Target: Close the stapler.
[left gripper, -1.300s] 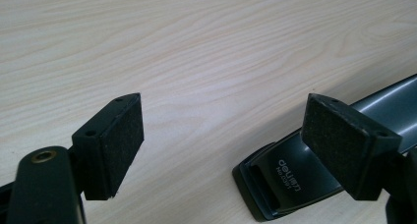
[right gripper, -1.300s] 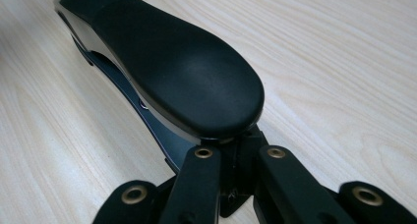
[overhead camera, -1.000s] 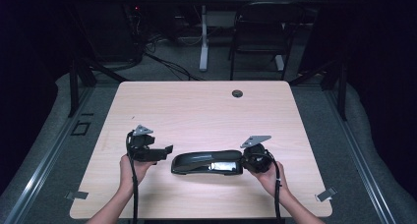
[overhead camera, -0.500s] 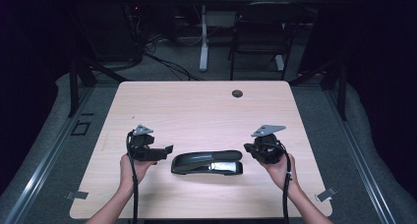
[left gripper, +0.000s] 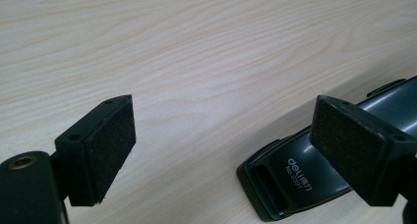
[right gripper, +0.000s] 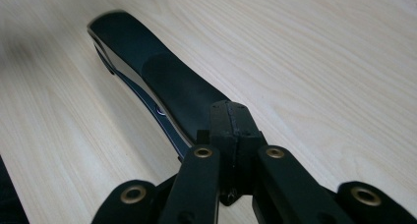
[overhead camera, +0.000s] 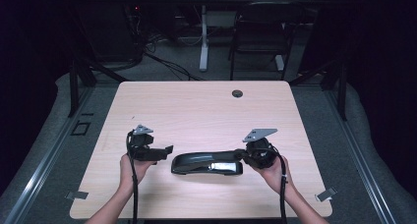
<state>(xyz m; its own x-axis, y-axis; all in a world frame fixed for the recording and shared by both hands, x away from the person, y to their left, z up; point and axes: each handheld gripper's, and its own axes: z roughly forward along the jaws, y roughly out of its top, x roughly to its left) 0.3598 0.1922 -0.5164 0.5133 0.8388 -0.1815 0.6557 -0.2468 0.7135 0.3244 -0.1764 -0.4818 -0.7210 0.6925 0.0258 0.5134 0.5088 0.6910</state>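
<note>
The black stapler (overhead camera: 206, 163) lies near the table's (overhead camera: 196, 106) front edge, right gripper (right gripper: 231, 117) pinched together over its end with contact hidden, left gripper (left gripper: 221, 150) gaping, having just widened, holding nothing.

Pale wood-grain desk (overhead camera: 196, 111) with rounded corners, standing on grey carpet (overhead camera: 373, 150). A round dark grommet (overhead camera: 237, 93) sits near its far edge, right of centre. Behind the desk, in a dark background: a black chair (overhead camera: 260, 32), a white pedestal leg (overhead camera: 203, 37) and loose cables (overhead camera: 162, 62) on the floor. Small grey tabs (overhead camera: 78, 195) (overhead camera: 326, 194) lie on the carpet by the near corners.
</note>
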